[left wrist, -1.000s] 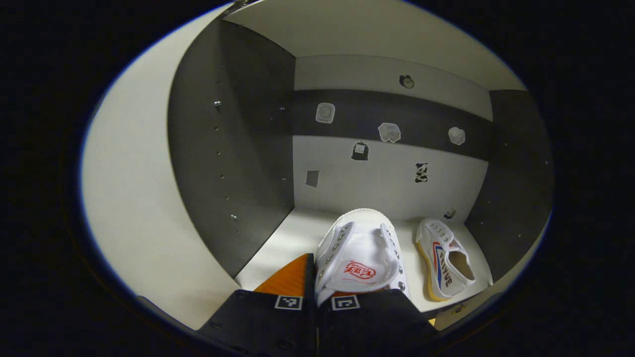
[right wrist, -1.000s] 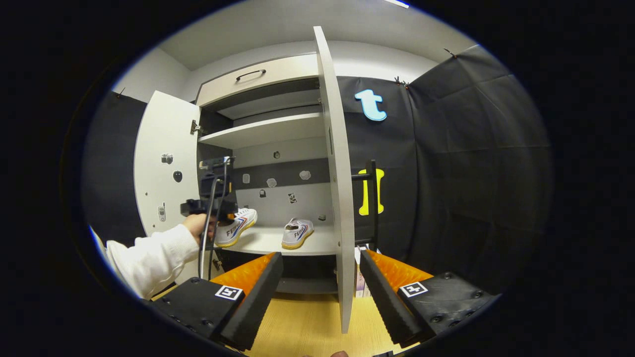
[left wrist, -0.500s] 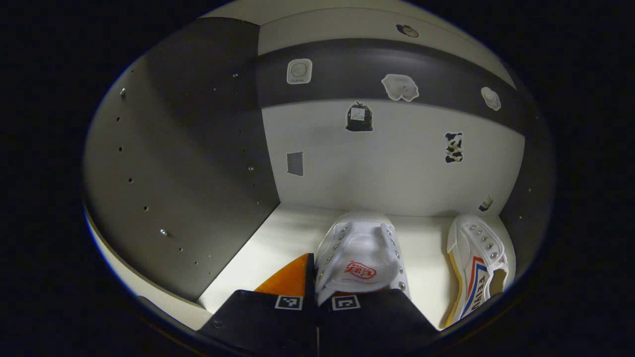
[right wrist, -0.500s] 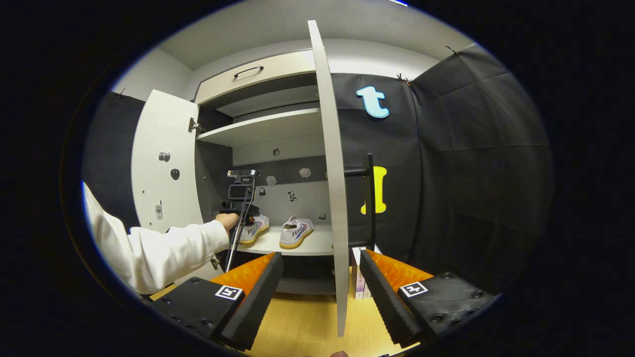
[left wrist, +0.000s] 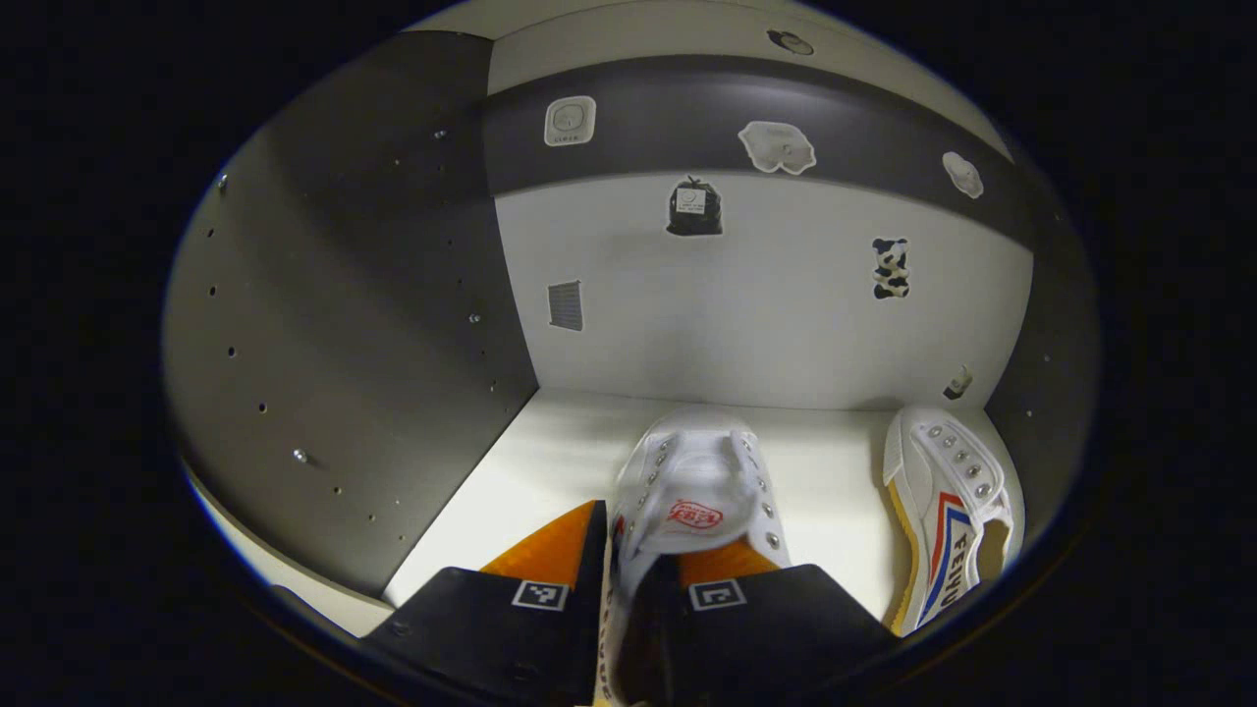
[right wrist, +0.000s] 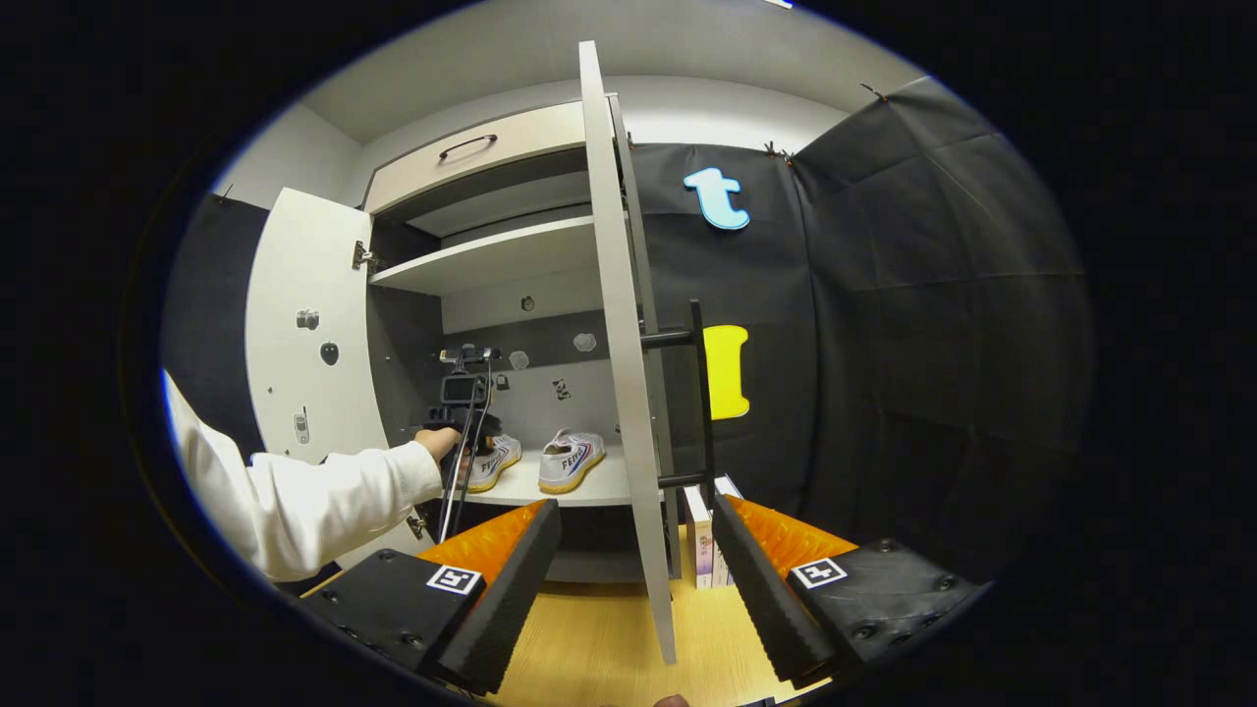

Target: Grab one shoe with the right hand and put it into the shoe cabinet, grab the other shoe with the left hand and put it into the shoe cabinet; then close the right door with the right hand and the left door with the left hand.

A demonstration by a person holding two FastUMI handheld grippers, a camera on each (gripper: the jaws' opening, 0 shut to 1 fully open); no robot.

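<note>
A white canvas shoe (left wrist: 692, 481) stands toe-first on the white cabinet shelf (left wrist: 550, 462). Its heel lies between the fingers of my left gripper (left wrist: 638, 589), which are parted a little around it and open. The other white shoe (left wrist: 948, 511), with red and blue stripes, rests on the same shelf to the right. In the right gripper view, both shoes, the left one (right wrist: 496, 460) and the right one (right wrist: 570, 460), sit side by side, with the left gripper (right wrist: 466, 412) behind the left one. My right gripper (right wrist: 633, 511) is open and empty, back from the cabinet, facing the right door's edge (right wrist: 614, 344).
Both doors stand open, the left door (right wrist: 304, 334) swung out to the left. The right door carries a black bar handle (right wrist: 699, 393). A white sleeve (right wrist: 314, 501) reaches into the cabinet. Books (right wrist: 699, 535) stand on the wooden surface (right wrist: 599, 638) by the door.
The left gripper carried the shoe deeper into the cabinet, lowered it to the shelf, and its fingers have parted. The right gripper drifted slightly, staying open.
</note>
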